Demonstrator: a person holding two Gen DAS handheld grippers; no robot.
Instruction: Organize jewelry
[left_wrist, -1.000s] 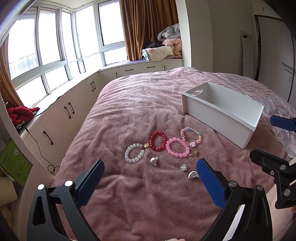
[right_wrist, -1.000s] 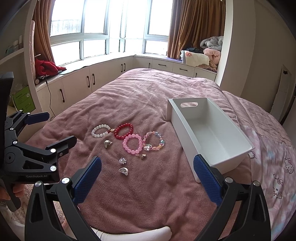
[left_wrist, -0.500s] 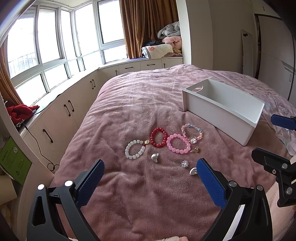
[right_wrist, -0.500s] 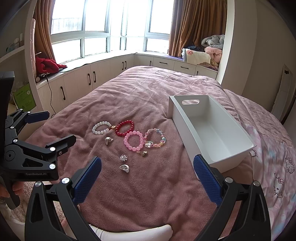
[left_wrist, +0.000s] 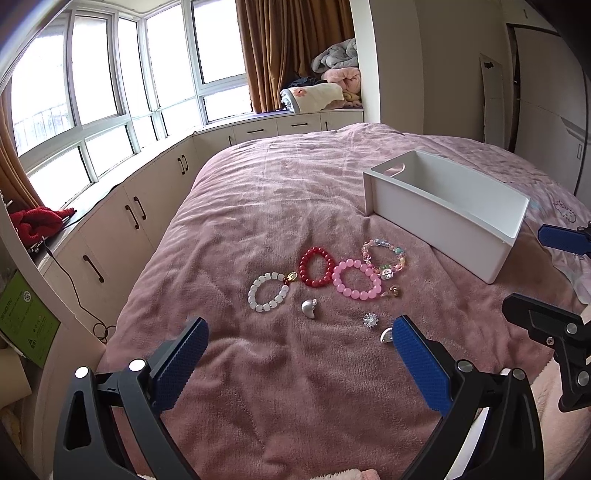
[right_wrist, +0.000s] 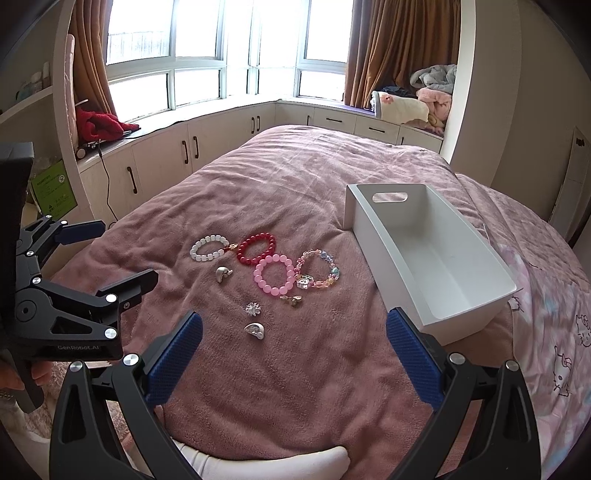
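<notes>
On the pink blanket lie a white bead bracelet (left_wrist: 267, 292) (right_wrist: 209, 248), a red one (left_wrist: 316, 266) (right_wrist: 257, 249), a pink one (left_wrist: 356, 285) (right_wrist: 273, 277) and a multicolour one (left_wrist: 385, 257) (right_wrist: 318, 269). Small silver and gold pieces lie in front of them: a silver charm (left_wrist: 309, 308) (right_wrist: 223, 275), a sparkly piece (left_wrist: 370, 319) (right_wrist: 253, 308), another silver charm (left_wrist: 386, 335) (right_wrist: 255, 330). An empty white bin (left_wrist: 439, 218) (right_wrist: 384, 258) stands to the right. My left gripper (left_wrist: 301, 360) and right gripper (right_wrist: 293, 356) are open, empty, held above the near bed edge.
The bed (left_wrist: 280, 192) fills the view. Low white cabinets (left_wrist: 136, 218) run under the windows at left and back. Folded blankets (left_wrist: 325, 92) sit on the window seat. A red cloth (right_wrist: 99, 123) lies on the left sill. A Hello Kitty sheet (right_wrist: 554, 332) shows at right.
Both grippers have drifted slightly forward and up over the bed; the jewelry and bin sit a little nearer in view. Nothing was taken hold of.
</notes>
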